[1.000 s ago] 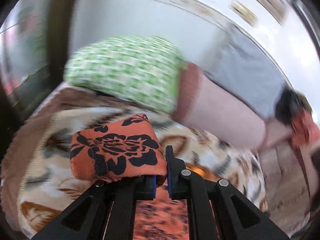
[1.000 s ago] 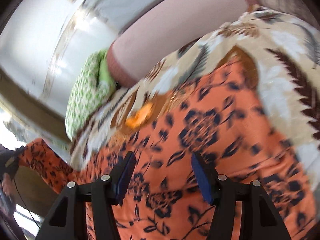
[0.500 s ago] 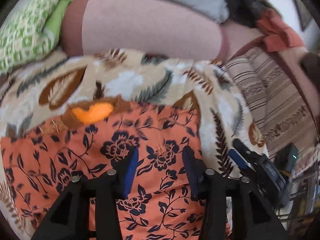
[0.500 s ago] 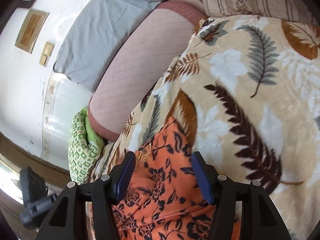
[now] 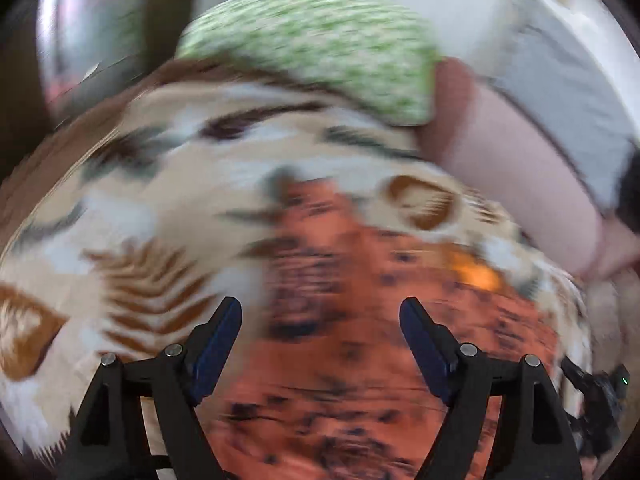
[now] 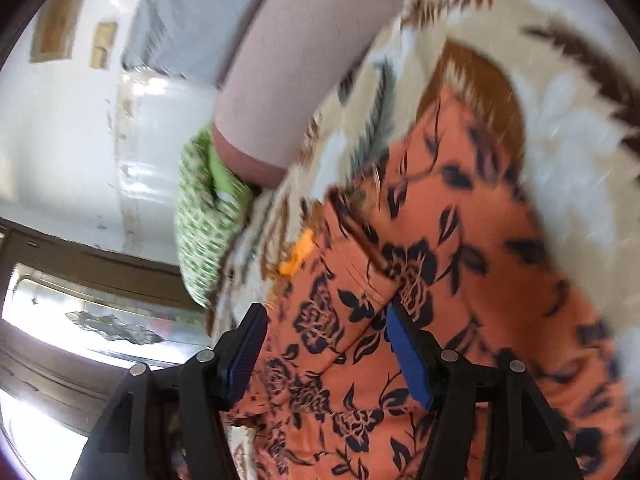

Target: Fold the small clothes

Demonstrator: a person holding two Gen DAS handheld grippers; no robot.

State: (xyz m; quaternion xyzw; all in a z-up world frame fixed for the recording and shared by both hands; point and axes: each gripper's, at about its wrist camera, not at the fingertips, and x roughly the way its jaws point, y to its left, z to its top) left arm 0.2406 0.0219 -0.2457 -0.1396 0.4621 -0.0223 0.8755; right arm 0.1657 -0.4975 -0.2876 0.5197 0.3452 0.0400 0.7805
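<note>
Both my left gripper (image 5: pixel 320 344) and right gripper (image 6: pixel 326 350), the left's jaws just opened wide, hover empty over the orange floral garment (image 6: pixel 460 320), so I risk snagging the leaf-print blanket (image 5: pixel 160 220) beneath.

Bright daylight throughout; heavy motion blur in the left view, fisheye-bent dark edges.

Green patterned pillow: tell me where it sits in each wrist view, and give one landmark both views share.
Left wrist view: green pillow at top centre, above the leaf-print blanket.
Right wrist view: green pillow at left of centre, squeezed beside the pink bolster.
Shared landmark: the orange floral garment beyond each gripper's fingers.
</note>
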